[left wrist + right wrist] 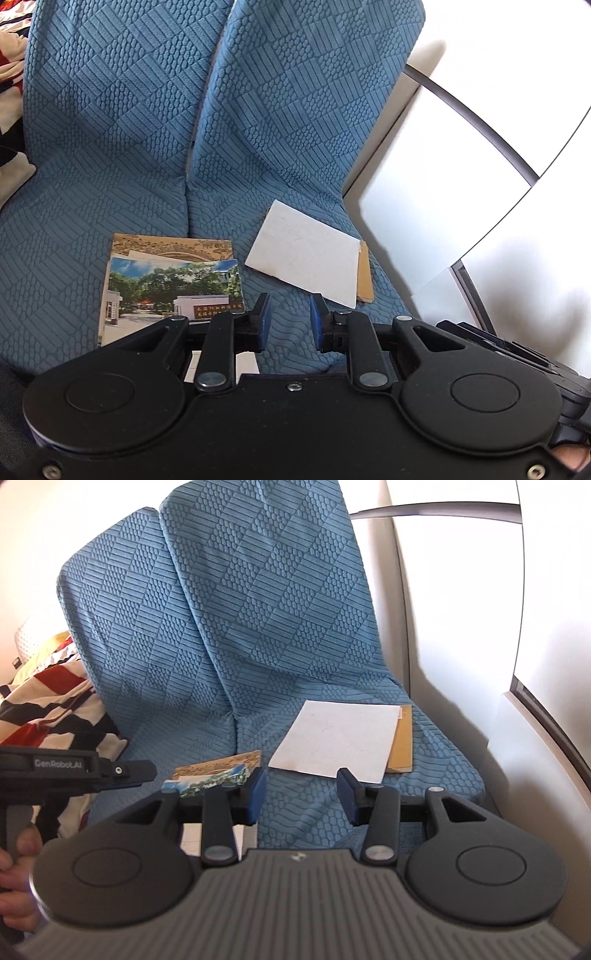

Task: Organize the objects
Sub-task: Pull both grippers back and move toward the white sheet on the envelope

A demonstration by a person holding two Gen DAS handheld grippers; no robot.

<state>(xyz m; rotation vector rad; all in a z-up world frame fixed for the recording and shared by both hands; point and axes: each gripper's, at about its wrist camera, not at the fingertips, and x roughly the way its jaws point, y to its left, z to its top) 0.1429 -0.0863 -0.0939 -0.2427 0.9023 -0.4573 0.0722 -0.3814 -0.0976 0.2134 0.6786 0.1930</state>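
Note:
A small stack of photo postcards (170, 284) lies on the blue textured sofa seat (66, 258), a tree-and-building picture on top. To its right a white card (306, 254) lies over a tan envelope (365, 277). My left gripper (290, 325) is open and empty, hovering just in front of the gap between the two piles. In the right wrist view the postcards (218, 775), white card (340, 738) and envelope (402, 742) lie ahead. My right gripper (301, 797) is open and empty above the seat's front. The left gripper's body (74, 771) shows at the left.
The sofa's back cushions (258, 609) rise behind the seat. A striped red, black and white fabric (55, 709) lies at the left. A white wall and window frame (535, 720) close the right side. A white paper (221, 365) lies below the seat's front edge.

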